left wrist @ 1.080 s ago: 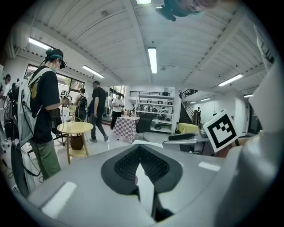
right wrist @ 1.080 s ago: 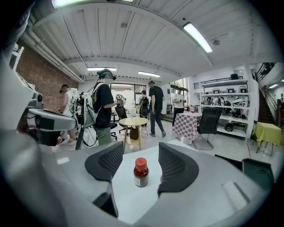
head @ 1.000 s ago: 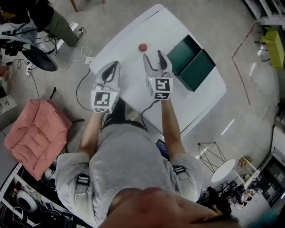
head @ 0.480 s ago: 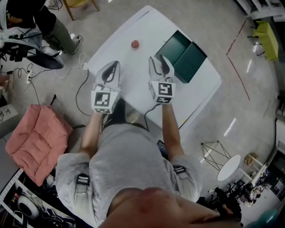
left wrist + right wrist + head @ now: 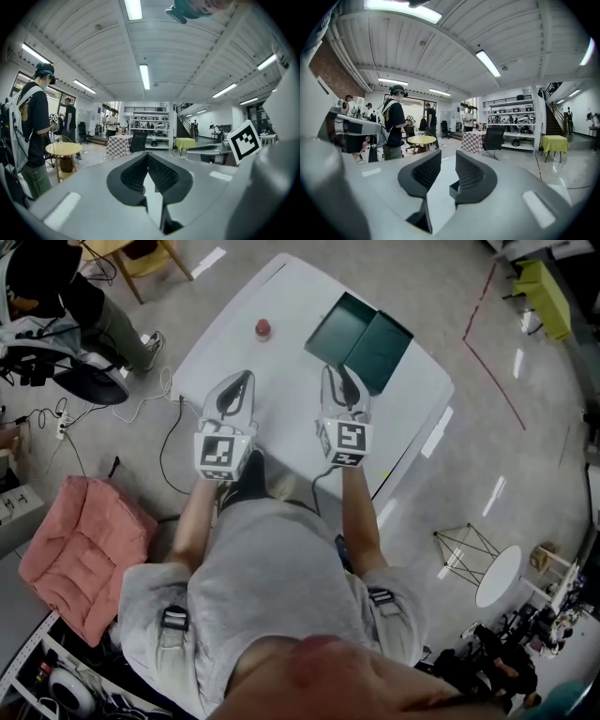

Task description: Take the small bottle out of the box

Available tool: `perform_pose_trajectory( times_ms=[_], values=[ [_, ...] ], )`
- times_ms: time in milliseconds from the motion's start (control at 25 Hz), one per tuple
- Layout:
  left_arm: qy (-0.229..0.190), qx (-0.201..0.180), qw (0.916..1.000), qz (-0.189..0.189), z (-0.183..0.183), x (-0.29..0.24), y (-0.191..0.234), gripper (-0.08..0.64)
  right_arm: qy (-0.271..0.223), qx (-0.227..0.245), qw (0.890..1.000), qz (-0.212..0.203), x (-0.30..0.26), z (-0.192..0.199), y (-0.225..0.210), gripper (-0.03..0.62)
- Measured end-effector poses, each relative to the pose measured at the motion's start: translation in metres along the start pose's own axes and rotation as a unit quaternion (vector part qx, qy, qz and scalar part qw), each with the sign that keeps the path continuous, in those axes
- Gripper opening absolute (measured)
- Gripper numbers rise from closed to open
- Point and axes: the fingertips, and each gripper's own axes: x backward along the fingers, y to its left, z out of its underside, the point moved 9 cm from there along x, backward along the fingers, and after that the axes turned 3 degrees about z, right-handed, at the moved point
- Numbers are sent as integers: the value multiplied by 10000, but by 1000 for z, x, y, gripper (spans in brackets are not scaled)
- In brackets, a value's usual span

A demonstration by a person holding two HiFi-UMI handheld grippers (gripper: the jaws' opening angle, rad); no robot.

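Small bottle [image 5: 262, 328] sits on the counter [image 5: 281, 296] outside the box [image 5: 361, 338], seemingly done; left tool [image 5: 244, 375] closed and empty, right tool [image 5: 339, 369] closing on nothing.

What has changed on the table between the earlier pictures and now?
The right gripper has drawn away from the small red object toward the near side of the green box. Its fingers, wide apart before, are closing with nothing between them. The left gripper stays shut and empty. The red object and the box have not moved on the white table.
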Motion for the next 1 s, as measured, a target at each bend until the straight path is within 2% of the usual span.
perform_pose_trajectory(
  times_ms=[600, 1000],
  values=[
    [51, -110, 9989, 458, 10, 32, -65, 11, -85, -24, 9987, 501, 98, 23, -17, 52],
    [48, -170, 9983, 552, 15, 53, -97, 11, -94, -10, 9986, 528, 151, 36, -14, 17]
  ],
)
